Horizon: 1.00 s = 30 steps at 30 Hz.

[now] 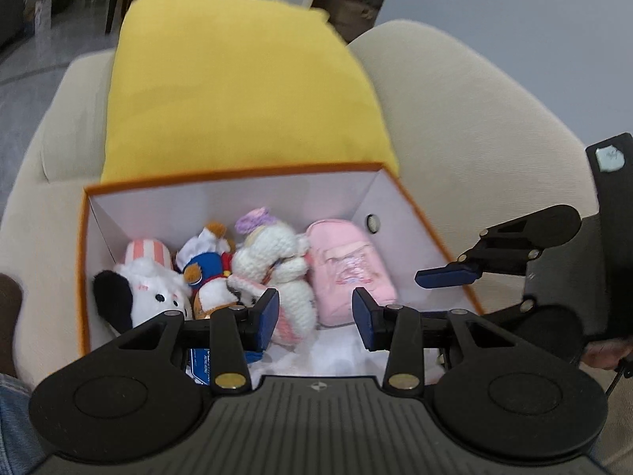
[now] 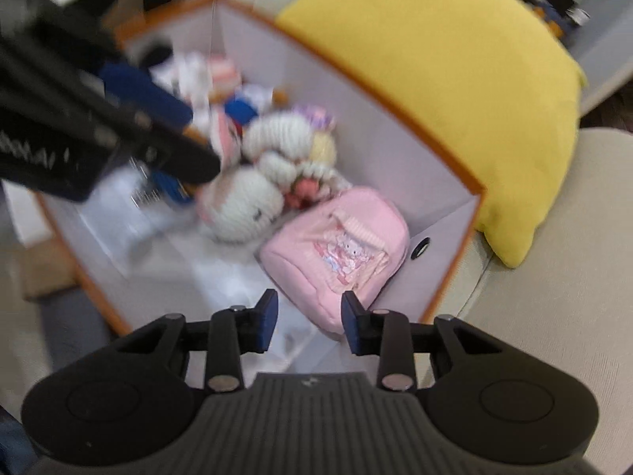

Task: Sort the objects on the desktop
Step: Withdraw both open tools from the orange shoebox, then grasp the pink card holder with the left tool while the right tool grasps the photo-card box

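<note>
Both grippers, left (image 1: 315, 318) and right (image 2: 308, 322), hang over the box (image 1: 245, 169) with fingers wide and empty. Soft toys (image 1: 277, 261) and a pink pouch (image 2: 336, 253) lie inside the box, so stowing looks nearly finished. Next likely comes fetching another item from outside the box.

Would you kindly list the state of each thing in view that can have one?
Storage box: open-topped, holding toys.
Pink pouch: inside box, lying against its wall.
White knitted doll: lying in box beside pouch.
Dog plush: lying in box.
Left gripper: open, empty.
Right gripper: open, empty.
</note>
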### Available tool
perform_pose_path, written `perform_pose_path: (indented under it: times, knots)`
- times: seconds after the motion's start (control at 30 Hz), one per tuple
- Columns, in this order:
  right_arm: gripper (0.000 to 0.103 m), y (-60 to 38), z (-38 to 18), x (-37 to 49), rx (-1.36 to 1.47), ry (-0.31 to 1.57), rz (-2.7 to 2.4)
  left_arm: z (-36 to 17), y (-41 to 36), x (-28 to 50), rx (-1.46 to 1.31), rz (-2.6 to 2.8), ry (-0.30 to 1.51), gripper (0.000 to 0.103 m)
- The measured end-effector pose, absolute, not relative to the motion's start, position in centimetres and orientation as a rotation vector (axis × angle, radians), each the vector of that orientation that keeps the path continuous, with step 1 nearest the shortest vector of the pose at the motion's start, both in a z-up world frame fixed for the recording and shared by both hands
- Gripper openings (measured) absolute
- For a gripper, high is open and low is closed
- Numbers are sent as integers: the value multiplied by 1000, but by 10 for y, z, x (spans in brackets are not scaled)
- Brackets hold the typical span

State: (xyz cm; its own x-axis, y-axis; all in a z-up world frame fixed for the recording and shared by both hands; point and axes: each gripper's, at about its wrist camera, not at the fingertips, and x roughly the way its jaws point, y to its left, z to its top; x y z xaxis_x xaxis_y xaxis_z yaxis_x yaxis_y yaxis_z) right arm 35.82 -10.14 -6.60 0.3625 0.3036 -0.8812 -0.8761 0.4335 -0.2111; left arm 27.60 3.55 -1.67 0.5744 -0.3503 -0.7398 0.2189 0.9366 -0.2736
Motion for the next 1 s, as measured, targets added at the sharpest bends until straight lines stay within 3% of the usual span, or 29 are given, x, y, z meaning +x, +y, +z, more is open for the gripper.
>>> perform_pose_path:
  times: [0.3, 0.4, 0.77, 0.93, 1.0]
  knots:
    - [39, -160, -31, 321, -510, 868, 898, 17, 19, 215, -75, -396, 843, 47]
    - [46, -176, -38, 310, -500, 871, 907, 18, 10, 194, -41, -427, 850, 47]
    - [52, -209, -100, 283, -522, 1095, 958, -38, -1, 137, -34, -450, 988, 48]
    - [70, -202, -127, 281, -623, 1168, 1003, -62, -8, 122, -65, -469, 1047, 48]
    - [70, -197, -136, 286, -651, 1233, 1031, -68, -13, 120, -72, -481, 1062, 48]
